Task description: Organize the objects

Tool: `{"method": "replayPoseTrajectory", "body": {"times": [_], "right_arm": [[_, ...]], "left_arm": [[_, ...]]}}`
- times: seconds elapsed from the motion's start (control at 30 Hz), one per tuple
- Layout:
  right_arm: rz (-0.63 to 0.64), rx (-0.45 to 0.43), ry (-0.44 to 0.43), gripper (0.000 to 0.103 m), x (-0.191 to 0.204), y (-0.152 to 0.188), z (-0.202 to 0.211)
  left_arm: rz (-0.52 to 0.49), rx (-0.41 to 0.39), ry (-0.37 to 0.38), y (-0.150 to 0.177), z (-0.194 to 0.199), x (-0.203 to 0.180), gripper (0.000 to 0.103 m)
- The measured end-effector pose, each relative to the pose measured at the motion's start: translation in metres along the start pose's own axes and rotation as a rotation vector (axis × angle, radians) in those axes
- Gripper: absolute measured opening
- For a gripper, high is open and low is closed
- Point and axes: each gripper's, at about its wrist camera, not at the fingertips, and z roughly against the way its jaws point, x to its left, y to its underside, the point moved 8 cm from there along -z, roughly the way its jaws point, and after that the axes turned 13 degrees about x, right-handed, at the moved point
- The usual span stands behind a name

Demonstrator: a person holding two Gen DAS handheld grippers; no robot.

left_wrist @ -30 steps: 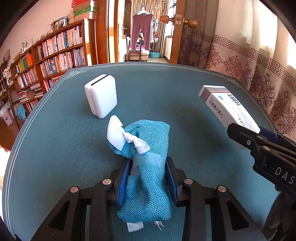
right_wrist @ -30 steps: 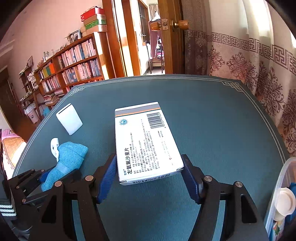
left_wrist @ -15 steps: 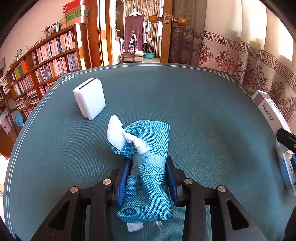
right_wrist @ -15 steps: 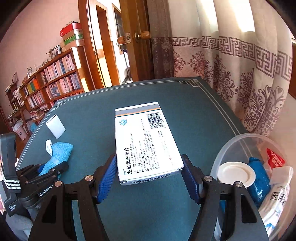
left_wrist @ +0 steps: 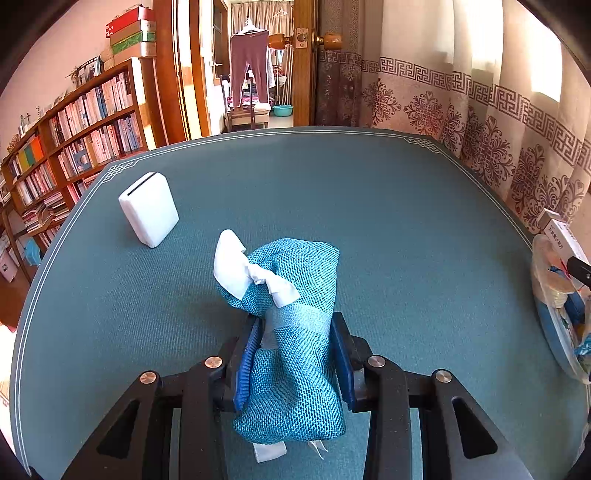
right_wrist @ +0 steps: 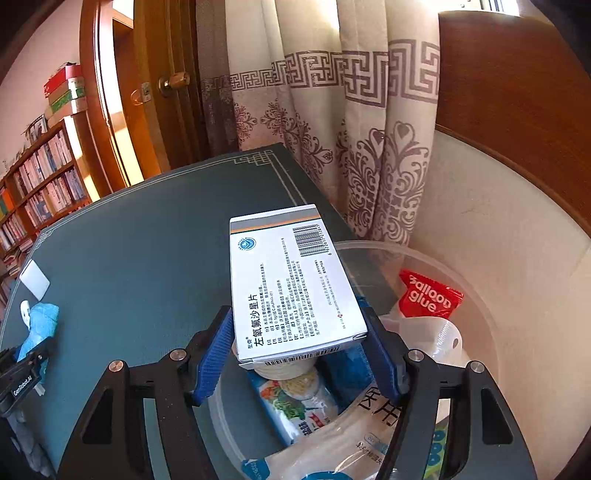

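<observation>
Right tool (right_wrist: 299, 343): blue pads clamped on both long sides of a white medicine box (right_wrist: 291, 288), which is held flat, barcode end away from the camera. Large Chinese characters are printed along its length beside a round blue logo; the smaller print is too fine to be read. An orange and grey stripe is seen at the far end.

The box is held above a clear plastic tub (right_wrist: 476, 295) at the right edge of the surface. Inside are seen a red sachet (right_wrist: 430, 297) lettered "Balloon glue", a white round lid (right_wrist: 284, 369), a printed food packet (right_wrist: 299, 402) and a clear bag (right_wrist: 373, 417) with large Chinese characters.

Left tool (left_wrist: 293, 363): blue pads closed on the middle of a teal knitted pouch (left_wrist: 295, 321), whose neck is tied with a white cloth strip (left_wrist: 240, 269). The pouch's front part lies on the surface. "GenRobot.AI" is read on the left tool in the right wrist view.

A white rectangular case (left_wrist: 149, 208) with a dark slot along its top stands well apart, at the far left.

Surface (left_wrist: 369, 221): teal cloth with a thin white border line and corner frets. Beyond it are noted a wooden bookshelf (left_wrist: 74, 136) packed with books, stacked boxes (left_wrist: 131, 33) on top, an open wooden door (right_wrist: 173, 85) with a brass knob, patterned curtains (right_wrist: 332, 110), and purple trousers (left_wrist: 249, 66) hung in the next room.
</observation>
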Motion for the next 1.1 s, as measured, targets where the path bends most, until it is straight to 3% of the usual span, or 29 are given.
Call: {"method": "replayPoseTrajectory", "body": {"times": [0.17,0.3,0.73,0.9,1.1], "right_arm": [[-0.03,0.019,0.037,0.068,-0.023,0.001,-0.001],[-0.04,0.003,-0.017,0.069,-0.028,0.003,0.007],[0.011,-0.18,-0.101,0.069,-0.021,0.013,0.058],[-0.01,-0.248,-0.057,0.069,-0.039,0.022,0.078],[-0.044,-0.258,0.0,0.069,-0.067,0.031,0.083]], "left_arm": [[-0.038,-0.011,0.023,-0.003,0.009,-0.024,0.039],[-0.066,-0.021,0.043,-0.005,0.017,-0.042,0.039],[-0.167,-0.003,0.143,-0.005,0.028,-0.109,0.039],[-0.253,-0.001,0.182,-0.003,0.032,-0.149,0.039],[-0.333,0.008,0.257,0.0,0.038,-0.197,0.039]]}}
